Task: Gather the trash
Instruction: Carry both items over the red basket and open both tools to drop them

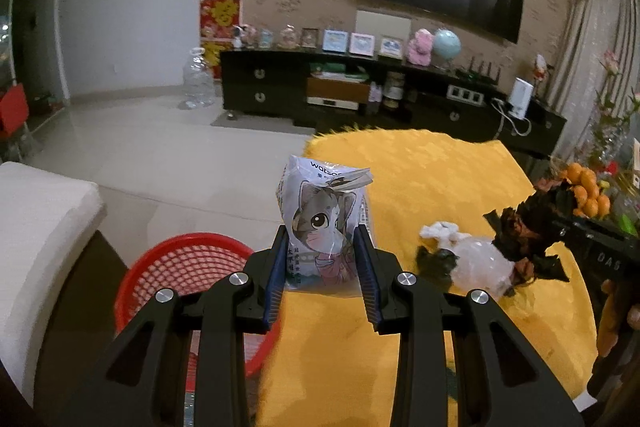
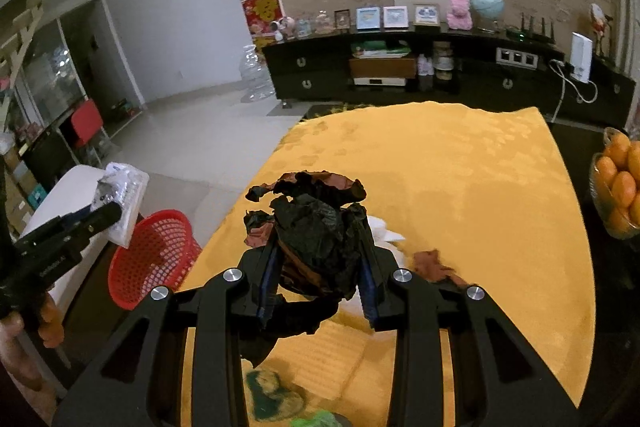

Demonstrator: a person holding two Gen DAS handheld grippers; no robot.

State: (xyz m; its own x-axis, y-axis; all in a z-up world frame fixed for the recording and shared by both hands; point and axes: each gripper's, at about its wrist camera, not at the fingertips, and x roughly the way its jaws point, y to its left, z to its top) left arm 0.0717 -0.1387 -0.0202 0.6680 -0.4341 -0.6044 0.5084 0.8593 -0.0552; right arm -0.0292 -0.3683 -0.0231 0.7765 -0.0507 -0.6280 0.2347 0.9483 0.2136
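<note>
My left gripper (image 1: 322,239) is shut on a white cat-print packet (image 1: 324,215), held upright above the yellow tablecloth near the red mesh basket (image 1: 180,267). The packet also shows in the right wrist view (image 2: 120,199), above the basket (image 2: 154,263). My right gripper (image 2: 320,247) is shut on a crumpled black-and-brown wrapper (image 2: 316,227), lifted over the table; the wrapper also shows in the left wrist view (image 1: 524,239). A knotted clear plastic bag (image 1: 476,261) lies on the cloth. A brown scrap (image 2: 434,263) lies right of my right gripper.
The yellow cloth (image 2: 460,187) covers the table. A bowl of oranges (image 2: 620,183) stands at the table's right edge. A white seat (image 1: 36,227) is at the left beside the basket. A dark TV cabinet (image 1: 360,95) runs along the far wall.
</note>
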